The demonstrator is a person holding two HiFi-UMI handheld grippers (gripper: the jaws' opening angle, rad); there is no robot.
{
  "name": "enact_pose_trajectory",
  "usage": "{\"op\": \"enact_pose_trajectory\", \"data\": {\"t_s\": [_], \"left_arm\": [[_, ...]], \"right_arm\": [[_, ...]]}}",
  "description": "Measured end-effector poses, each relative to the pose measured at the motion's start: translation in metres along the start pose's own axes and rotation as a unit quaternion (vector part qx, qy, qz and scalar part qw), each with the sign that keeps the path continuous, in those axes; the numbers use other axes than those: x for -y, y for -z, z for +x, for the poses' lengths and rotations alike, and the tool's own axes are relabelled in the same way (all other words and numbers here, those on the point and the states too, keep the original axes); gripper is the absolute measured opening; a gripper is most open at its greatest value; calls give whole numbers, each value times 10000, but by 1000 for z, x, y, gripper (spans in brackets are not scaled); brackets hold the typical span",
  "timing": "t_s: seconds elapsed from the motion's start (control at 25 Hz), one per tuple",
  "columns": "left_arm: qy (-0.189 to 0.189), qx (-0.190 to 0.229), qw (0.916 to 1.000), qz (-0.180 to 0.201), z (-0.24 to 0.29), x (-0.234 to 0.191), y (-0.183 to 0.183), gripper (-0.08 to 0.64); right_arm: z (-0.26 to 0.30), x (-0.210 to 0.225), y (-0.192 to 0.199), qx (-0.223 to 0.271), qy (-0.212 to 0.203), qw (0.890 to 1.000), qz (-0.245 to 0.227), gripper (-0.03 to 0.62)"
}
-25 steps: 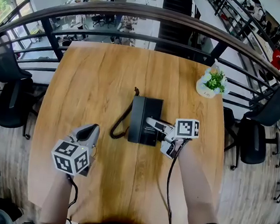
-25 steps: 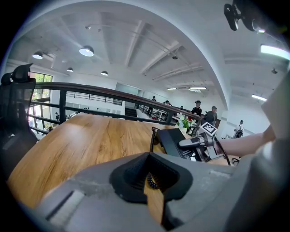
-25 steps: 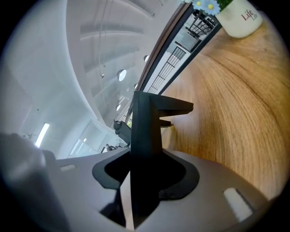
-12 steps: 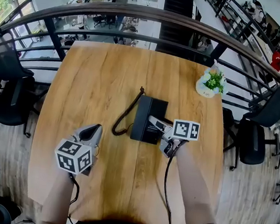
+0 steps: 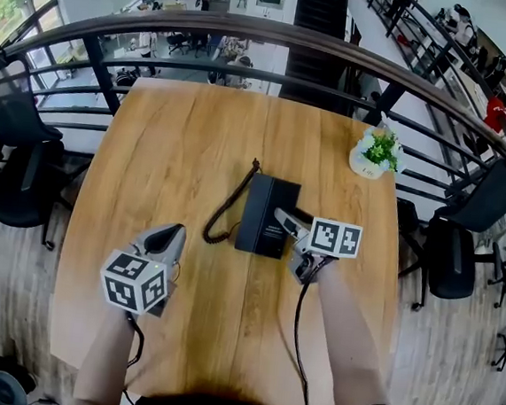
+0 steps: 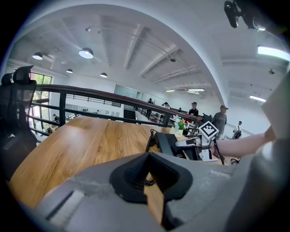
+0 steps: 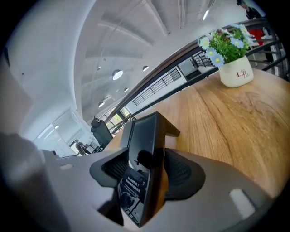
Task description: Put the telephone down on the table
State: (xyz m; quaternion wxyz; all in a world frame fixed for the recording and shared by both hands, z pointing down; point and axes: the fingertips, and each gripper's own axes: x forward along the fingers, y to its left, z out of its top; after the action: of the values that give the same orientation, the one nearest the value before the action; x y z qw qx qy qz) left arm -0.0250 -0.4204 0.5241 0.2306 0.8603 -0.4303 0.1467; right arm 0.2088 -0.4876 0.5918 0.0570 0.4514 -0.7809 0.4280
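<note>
Phone (image 5: 261,209) is down flat on the table (image 5: 169,145), long side running away from the person. Right gripper (image 5: 280,218) straddles its near right edge, jaws wide but closing, pads not gripping it. Left gripper (image 5: 165,238) sits well off, pinched together, empty.

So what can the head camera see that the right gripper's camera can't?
Only the head view shows the left gripper, the curly cord, the black chairs and the right gripper itself from above. Only the right gripper view shows that gripper's jaws closing with the telephone between them, the label on it, the word Life on the flower pot, and the ceiling lamps. Both show the telephone, the flower pot and the wooden table.
</note>
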Motion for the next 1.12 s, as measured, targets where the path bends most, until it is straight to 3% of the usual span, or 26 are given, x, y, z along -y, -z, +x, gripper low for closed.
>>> {"op": "enact_pose_trajectory", "data": {"t_s": [0.28, 0.52, 0.92, 1.12], "left_arm": [[12, 133, 9999, 49, -29, 9, -4, 2], [75, 220, 9997, -22, -60, 23, 3, 2], [128, 496, 9987, 86, -139, 53, 13, 2], [161, 618, 9979, 98, -169, 75, 22, 2]], "right_arm": [[-30, -17, 0, 266, 412, 9977, -468, 198], [-59, -49, 8, 443, 407, 9957, -711, 189], [-120, -140, 50, 756, 266, 9857, -1480, 140], [-150, -169, 82, 945, 136, 9845, -1473, 117]]}}
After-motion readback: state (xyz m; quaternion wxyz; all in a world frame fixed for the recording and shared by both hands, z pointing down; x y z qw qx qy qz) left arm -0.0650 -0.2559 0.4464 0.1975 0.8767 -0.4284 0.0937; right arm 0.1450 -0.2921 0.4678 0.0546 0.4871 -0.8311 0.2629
